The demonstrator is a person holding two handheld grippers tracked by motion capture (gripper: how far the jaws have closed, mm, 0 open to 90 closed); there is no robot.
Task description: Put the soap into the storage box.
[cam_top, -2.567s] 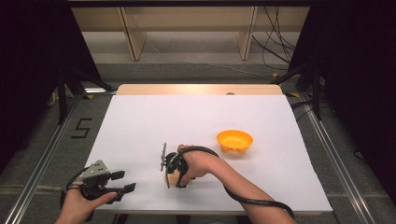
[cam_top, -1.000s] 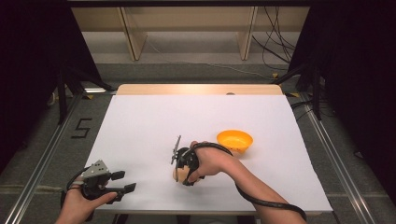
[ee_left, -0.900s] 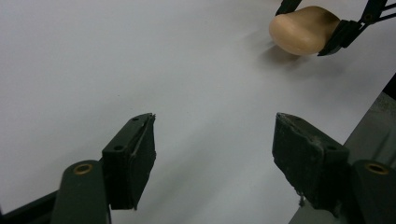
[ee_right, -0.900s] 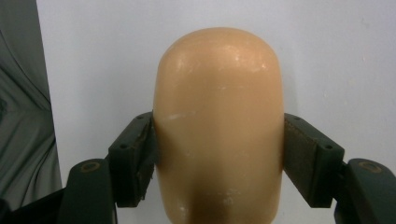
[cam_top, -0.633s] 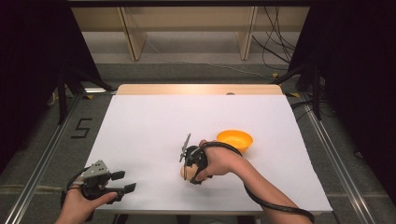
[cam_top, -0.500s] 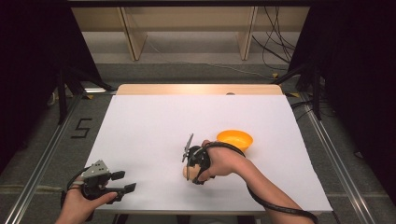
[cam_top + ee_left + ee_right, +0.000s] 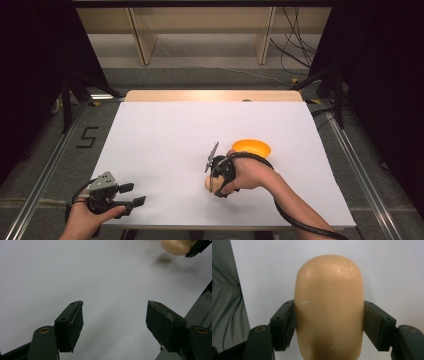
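In the right gripper view the bottom edge cuts off the lower end of the peach-coloured object (image 7: 329, 307). In the left gripper view the same object (image 7: 175, 246) is blurred and cropped by the top edge. In the high view the right hand (image 7: 247, 174) hides most of it.

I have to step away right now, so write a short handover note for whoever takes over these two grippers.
Right gripper: jaws shut on the tan egg-shaped object, held near the table's front edge, close to the orange bowl.
Left gripper: jaws open, nothing between them, at the front left corner of the white table.
Done: the egg-shaped object is picked up.
Left: it probably goes into the orange bowl, which looks empty; carry it over and release it there.
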